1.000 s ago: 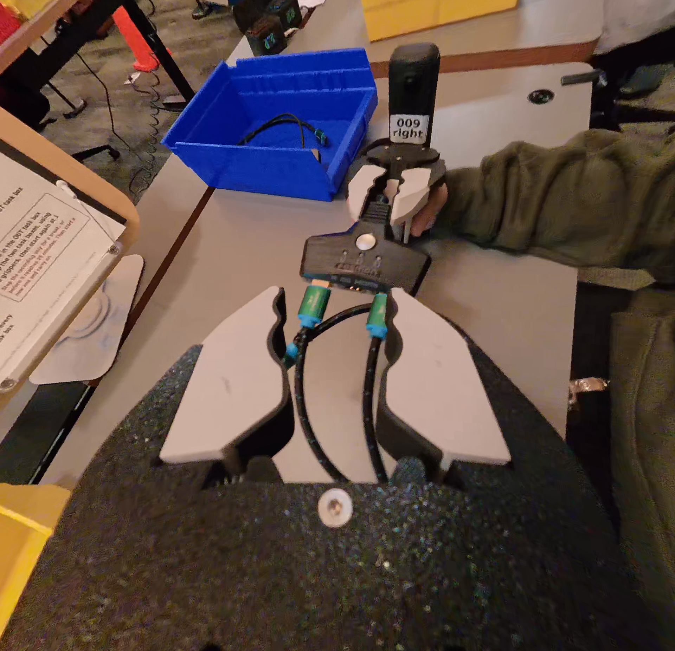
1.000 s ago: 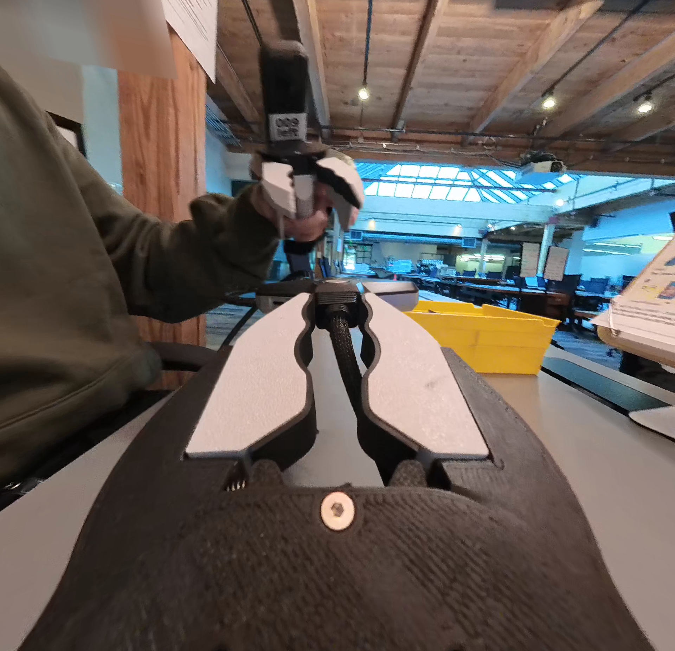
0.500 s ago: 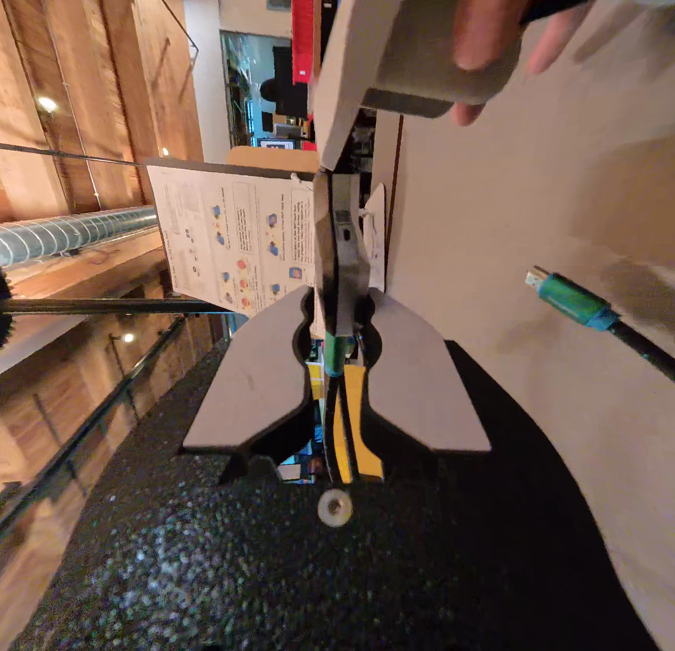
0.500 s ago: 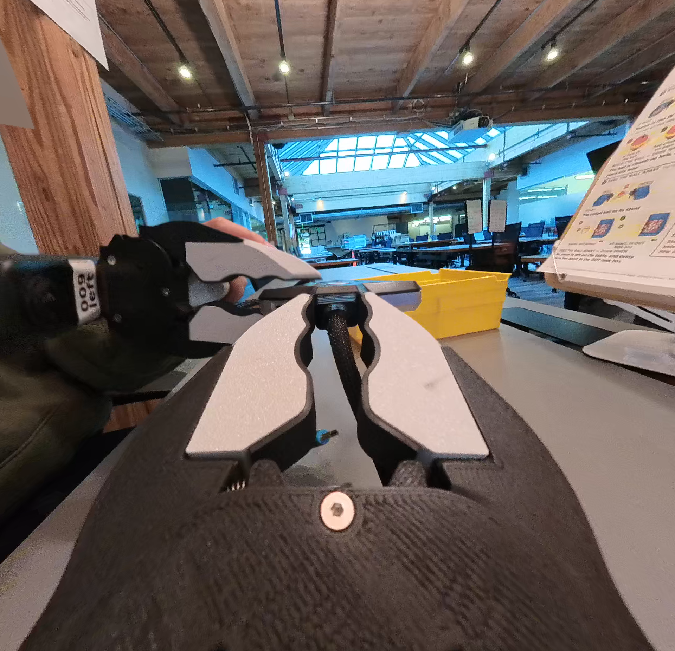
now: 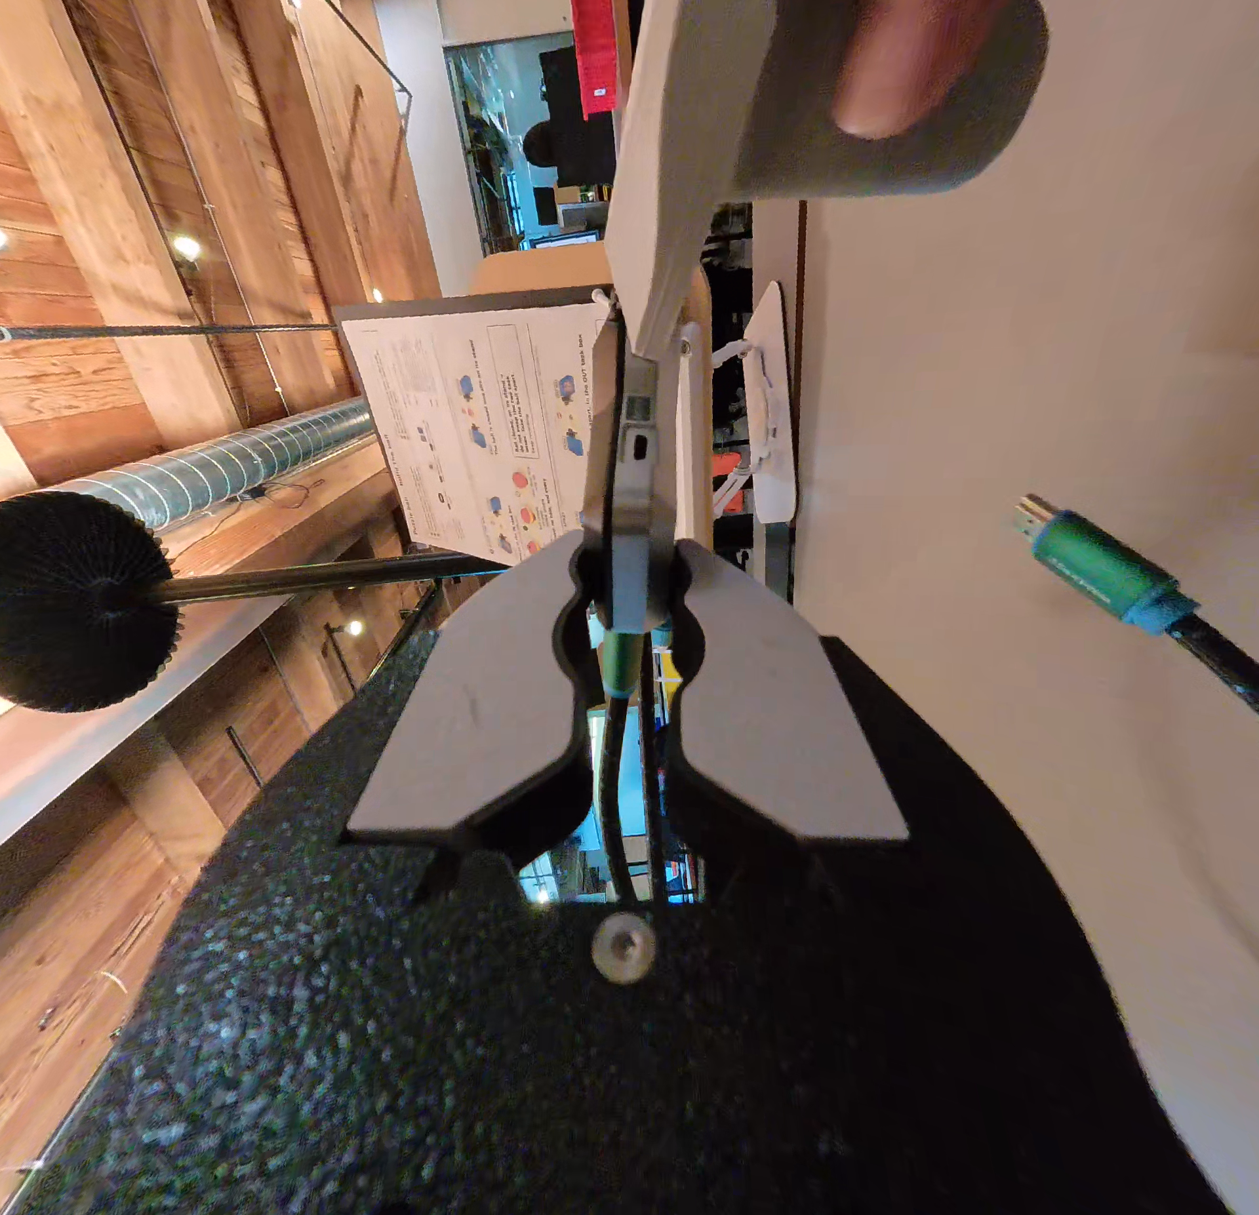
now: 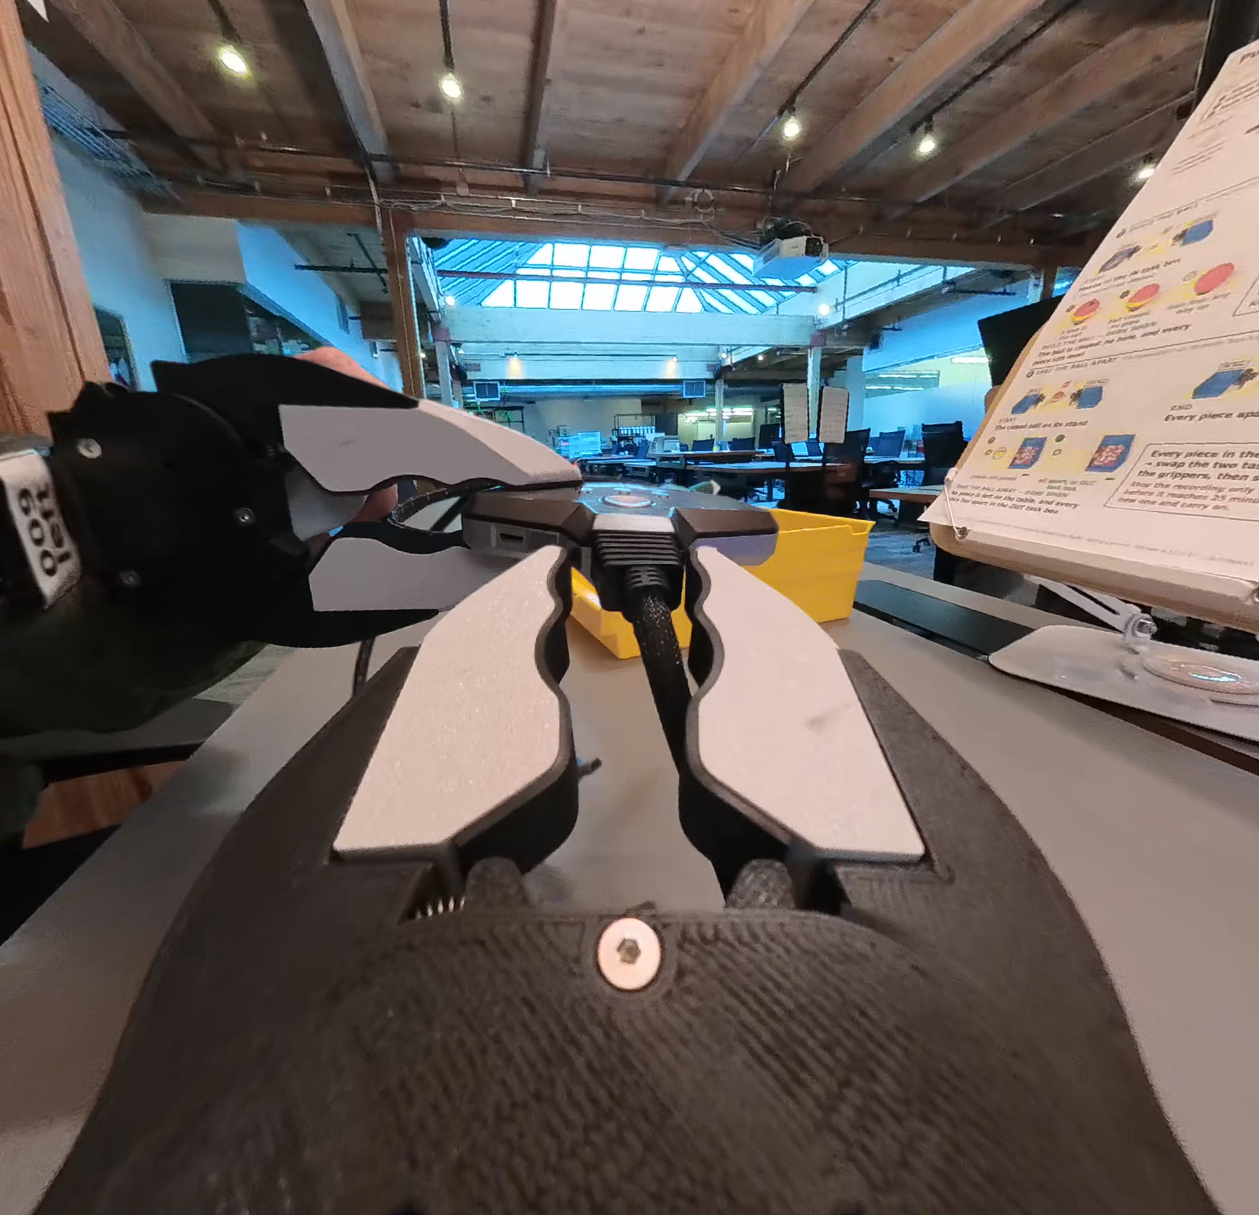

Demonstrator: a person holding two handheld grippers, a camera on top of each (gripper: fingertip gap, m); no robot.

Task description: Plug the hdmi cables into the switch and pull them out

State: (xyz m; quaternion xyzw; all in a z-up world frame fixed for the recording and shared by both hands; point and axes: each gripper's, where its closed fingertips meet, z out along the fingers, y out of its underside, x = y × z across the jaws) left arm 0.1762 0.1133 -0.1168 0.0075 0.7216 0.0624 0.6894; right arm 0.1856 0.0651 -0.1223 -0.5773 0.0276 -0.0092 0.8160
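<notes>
The black and grey HDMI switch (image 6: 633,511) is held up off the table. My left gripper (image 5: 630,555) is rolled on its side and shut on the switch's end (image 5: 630,467). The right wrist view shows its two fingers (image 6: 422,446) clamping the switch from above and below. One green HDMI plug (image 5: 620,658) sits in the switch between my left fingers. A second green plug (image 5: 1097,569) lies loose on the table. My right gripper (image 6: 623,562) is open. Its fingers stand either side of the switch's black cable boot (image 6: 637,555) without pressing it.
A yellow bin (image 6: 817,562) stands behind the switch. An instruction board on a stand (image 6: 1124,399) is at the right, and also shows in the left wrist view (image 5: 477,433). The grey table (image 5: 1022,297) runs along the right of the left wrist view.
My left gripper has rolled sideways and closed on the switch. One green plug has come out and lies on the table. My right fingers have spread off the cable boot they gripped.
</notes>
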